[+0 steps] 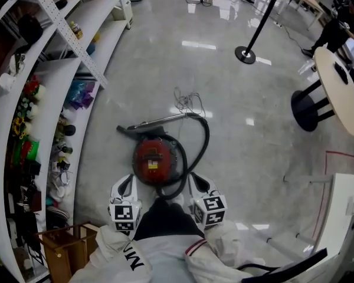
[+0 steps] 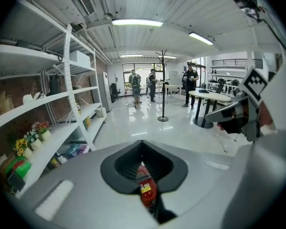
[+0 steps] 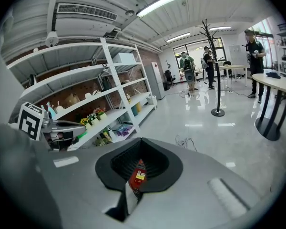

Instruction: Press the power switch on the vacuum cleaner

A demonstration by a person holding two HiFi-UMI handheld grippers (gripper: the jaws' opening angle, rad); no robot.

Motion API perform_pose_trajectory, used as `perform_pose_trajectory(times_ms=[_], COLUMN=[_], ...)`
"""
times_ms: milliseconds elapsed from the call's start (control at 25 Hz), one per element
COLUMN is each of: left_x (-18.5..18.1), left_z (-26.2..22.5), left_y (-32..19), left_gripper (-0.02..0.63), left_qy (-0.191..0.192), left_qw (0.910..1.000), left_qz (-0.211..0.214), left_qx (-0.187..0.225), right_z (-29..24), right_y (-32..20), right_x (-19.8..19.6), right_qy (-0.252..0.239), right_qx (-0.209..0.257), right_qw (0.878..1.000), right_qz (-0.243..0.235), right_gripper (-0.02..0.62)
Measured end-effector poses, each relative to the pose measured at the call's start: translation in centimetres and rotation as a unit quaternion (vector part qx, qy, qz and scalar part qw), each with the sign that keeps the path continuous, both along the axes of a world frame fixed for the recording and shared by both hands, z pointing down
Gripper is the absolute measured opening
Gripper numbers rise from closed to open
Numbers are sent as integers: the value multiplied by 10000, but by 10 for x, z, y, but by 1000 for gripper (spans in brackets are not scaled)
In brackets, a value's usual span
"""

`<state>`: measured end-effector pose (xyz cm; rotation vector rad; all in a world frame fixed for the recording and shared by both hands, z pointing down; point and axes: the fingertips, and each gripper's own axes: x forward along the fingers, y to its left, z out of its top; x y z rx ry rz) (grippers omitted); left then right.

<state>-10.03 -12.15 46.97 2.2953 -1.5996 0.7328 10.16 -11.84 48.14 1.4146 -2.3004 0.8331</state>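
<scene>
A round red vacuum cleaner (image 1: pixel 154 160) stands on the glossy floor right in front of me. Its black hose (image 1: pixel 205 140) loops round its right side, and the wand (image 1: pixel 159 121) lies just beyond it. I cannot pick out the power switch on its top. My left gripper (image 1: pixel 127 180) hovers at the vacuum's near left and my right gripper (image 1: pixel 196 179) at its near right, both apart from it. Both are shut and hold nothing. In each gripper view only a red sliver of the vacuum (image 2: pixel 145 185) (image 3: pixel 137 175) shows through the dark gap of the closed jaws.
White shelving (image 1: pixel 53 99) packed with small goods runs along the left. A wooden box (image 1: pixel 65 246) sits at the near left. A thin cable (image 1: pixel 189 102) lies past the wand. A stanchion base (image 1: pixel 246 54), a round table (image 1: pixel 336 87) and people stand farther off.
</scene>
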Motion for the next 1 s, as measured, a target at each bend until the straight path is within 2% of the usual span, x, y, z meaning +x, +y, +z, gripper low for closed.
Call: perform_pose_trajectory(times_ms=[320,760,1000], left_x=[1,7,13], left_z=[39,138,185], left_y=[-19,-34,-33], left_gripper=[0,0,0], left_qy=[30,3,20], left_qw=[9998,9982,9963], left_qz=[117,215,263], left_qx=[-164,-565,-823], right_z=[32,101,136], right_y=[-18,-39,-28], right_x=[6,-5,-12], right_qy=[203,185,149], right_qx=[-141,-485,-777], right_qw=[9997,9986,9966], right_qz=[6,124,220], right_gripper=[0,0,0])
